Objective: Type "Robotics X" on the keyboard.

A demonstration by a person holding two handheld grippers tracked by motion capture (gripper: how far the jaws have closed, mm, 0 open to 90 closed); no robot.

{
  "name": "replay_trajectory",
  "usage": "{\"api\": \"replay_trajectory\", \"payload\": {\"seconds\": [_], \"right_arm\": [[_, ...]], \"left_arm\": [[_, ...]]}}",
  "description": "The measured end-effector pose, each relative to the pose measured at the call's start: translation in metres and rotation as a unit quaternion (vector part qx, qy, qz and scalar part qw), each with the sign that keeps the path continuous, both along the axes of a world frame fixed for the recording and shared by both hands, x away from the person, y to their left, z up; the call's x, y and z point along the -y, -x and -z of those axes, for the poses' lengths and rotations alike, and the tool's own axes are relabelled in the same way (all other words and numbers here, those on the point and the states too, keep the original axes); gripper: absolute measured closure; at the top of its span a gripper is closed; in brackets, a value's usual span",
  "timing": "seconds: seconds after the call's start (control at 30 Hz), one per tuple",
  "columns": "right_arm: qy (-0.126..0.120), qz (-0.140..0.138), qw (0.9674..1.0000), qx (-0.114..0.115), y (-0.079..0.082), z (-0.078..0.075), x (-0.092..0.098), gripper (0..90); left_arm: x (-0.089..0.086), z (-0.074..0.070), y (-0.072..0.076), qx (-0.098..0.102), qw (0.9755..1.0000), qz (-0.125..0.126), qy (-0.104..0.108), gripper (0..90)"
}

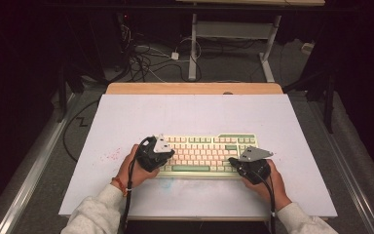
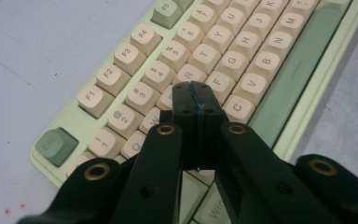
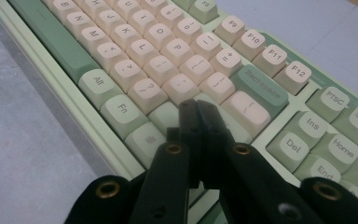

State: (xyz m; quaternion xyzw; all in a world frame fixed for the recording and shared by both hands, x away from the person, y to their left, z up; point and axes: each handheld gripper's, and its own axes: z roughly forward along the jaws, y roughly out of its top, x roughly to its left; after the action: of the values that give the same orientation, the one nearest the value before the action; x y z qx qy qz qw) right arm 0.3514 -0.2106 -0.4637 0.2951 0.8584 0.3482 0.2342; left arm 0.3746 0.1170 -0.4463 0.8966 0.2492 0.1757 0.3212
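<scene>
Both tools closed, nothing held: left tool (image 2: 196,100) over keyboard (image 1: 207,153) left keys, right tool (image 3: 198,112) at its right end. Typing w/ tips looks underway; progress unclear.

Open board all round, keys underneath

We have bare white board (image 1: 185,114) beyond the keyboard (image 1: 205,153) and at both sides; only the keyboard lies under our left gripper (image 2: 196,95) and right gripper (image 3: 196,112).
</scene>
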Motion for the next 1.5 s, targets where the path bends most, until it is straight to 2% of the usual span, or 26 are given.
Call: {"api": "replay_trajectory", "payload": {"seconds": [0.2, 0.6, 0.77, 0.87, 1.5], "right_arm": [[0.000, 0.001, 1.0000, 0.000, 0.000, 0.000, 0.000, 90.0], [0.002, 0.000, 1.0000, 0.002, 0.001, 0.000, -0.001, 90.0], [0.003, -0.001, 1.0000, 0.003, 0.001, 0.000, -0.001, 90.0], [0.003, -0.001, 1.0000, 0.003, 0.001, 0.000, -0.001, 90.0], [0.005, -0.002, 1.0000, 0.003, 0.001, 0.000, -0.001, 90.0]], "left_arm": [[0.008, 0.000, -0.010, -0.012, 0.9999, -0.002, 0.007, 87.1], [0.022, 0.001, -0.024, -0.023, 0.9997, -0.002, 0.002, 86.1], [0.018, -0.001, -0.025, -0.024, 0.9996, -0.009, 0.011, 86.1], [0.019, 0.000, -0.026, -0.024, 0.9997, -0.008, 0.005, 86.3], [0.027, 0.001, -0.024, -0.024, 0.9997, 0.007, -0.002, 86.8]]}}
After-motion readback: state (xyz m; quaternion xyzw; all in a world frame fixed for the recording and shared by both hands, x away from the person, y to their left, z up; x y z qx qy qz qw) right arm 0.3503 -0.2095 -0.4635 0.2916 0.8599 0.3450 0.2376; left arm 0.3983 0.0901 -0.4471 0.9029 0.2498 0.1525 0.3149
